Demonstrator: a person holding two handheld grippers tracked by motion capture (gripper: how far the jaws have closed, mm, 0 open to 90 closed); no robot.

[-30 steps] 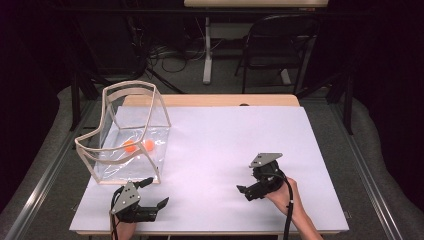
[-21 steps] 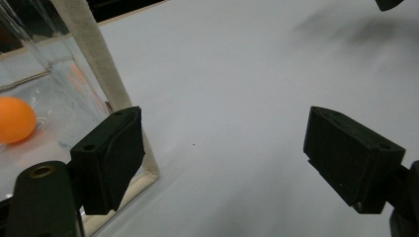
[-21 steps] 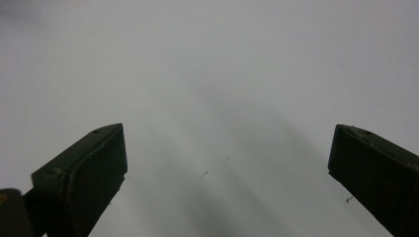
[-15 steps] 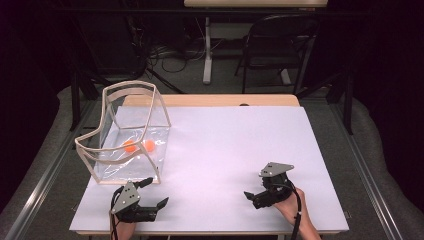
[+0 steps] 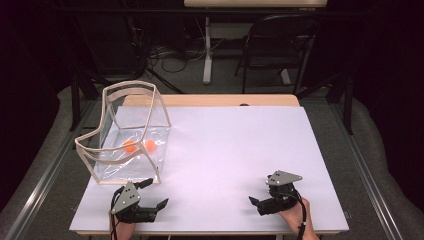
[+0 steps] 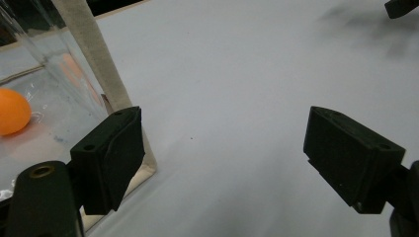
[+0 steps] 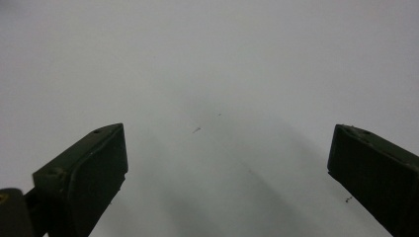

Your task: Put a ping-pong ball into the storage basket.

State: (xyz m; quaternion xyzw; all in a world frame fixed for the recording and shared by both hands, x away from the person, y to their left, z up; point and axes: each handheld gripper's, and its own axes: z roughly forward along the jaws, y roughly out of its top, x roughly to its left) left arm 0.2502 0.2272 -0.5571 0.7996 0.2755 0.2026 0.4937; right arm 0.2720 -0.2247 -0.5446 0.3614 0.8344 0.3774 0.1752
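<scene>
I take the clear bag [image 5: 127,132] as my thing — a see-through pouch with a cream trim, standing upright on the left of the white table [image 5: 235,150], its mouth open upward. Its long axis runs from near to far, and it leans a little toward the far side. Two orange balls [image 5: 139,145] lie side by side on its floor, which is probably why it stays put and holds its shape. My left gripper [image 5: 145,200] rests at the near edge just in front of the bag's near corner, jaws spread wide and holding nothing; in the left gripper view one jaw sits right beside the trim [image 6: 89,54]. My right gripper [image 5: 260,200] sits well apart at the near right — jaws also wide, empty, over bare table.
</scene>
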